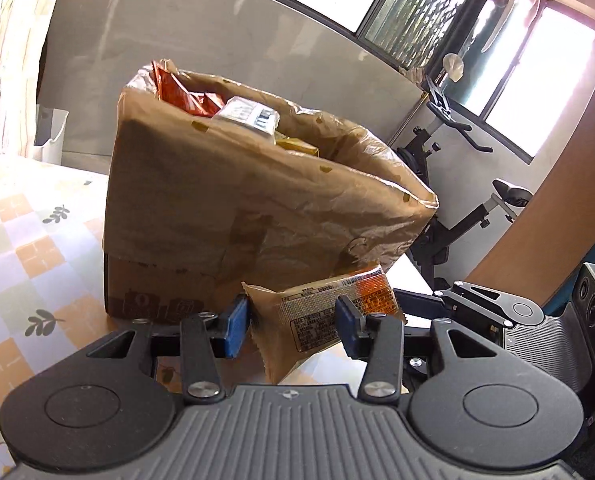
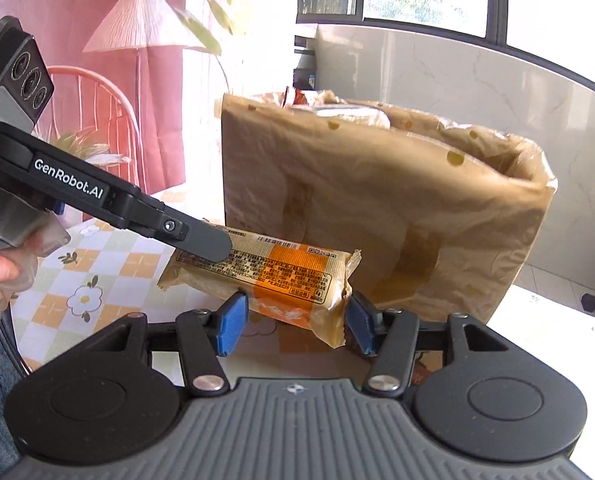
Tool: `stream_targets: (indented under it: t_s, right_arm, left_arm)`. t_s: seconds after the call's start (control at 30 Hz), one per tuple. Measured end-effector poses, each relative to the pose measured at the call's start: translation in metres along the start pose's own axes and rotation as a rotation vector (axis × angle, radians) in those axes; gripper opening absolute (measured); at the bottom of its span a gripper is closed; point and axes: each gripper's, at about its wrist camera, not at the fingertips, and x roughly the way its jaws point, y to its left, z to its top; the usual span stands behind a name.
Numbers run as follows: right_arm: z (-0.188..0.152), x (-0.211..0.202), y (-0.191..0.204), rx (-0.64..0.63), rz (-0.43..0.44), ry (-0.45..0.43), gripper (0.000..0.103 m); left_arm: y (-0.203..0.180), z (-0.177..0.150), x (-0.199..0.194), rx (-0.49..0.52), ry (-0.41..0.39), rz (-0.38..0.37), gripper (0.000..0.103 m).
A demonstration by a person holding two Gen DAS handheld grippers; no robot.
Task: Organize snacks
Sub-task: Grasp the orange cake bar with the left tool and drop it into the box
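A tan-and-orange snack packet (image 2: 265, 276) hangs above the checked counter (image 1: 25, 248), just in front of the bag-lined cardboard box (image 1: 233, 208) that holds other snacks. The left tongs (image 1: 293, 322) pinch the packet near one end, blue pads against both its sides. The right tongs (image 2: 293, 326) stand spread around its other, crimped end; whether their pads touch the wrapper cannot be told. A floor lamp (image 2: 141, 24) stands behind.

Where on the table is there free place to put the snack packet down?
Bare tablecloth lies left of the lined box, toward the curtain. More shows under the snack packet, before the box. The box top is crowded with snacks; both grippers, left gripper and right gripper, crowd the packet.
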Motion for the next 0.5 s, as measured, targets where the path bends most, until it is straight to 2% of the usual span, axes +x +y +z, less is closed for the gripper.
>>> stream_targets:
  t_s: [0.1,0.23,0.5]
  right_arm:
    - [0.029,-0.017,-0.014,0.004,-0.038,-0.066,0.057]
    - [0.058,-0.028,-0.034,0.027,-0.066,-0.111,0.057]
    - [0.092,-0.010,-0.076,0.058,-0.115,-0.095,0.057]
  left_arm:
    - [-0.017,0.032,-0.003,0.032,-0.054,-0.023,0.048]
    - [-0.036,0.066,0.000,0.078,-0.100,-0.027,0.048]
    - [-0.049,0.112,0.038,0.094,-0.070,-0.028,0.048]
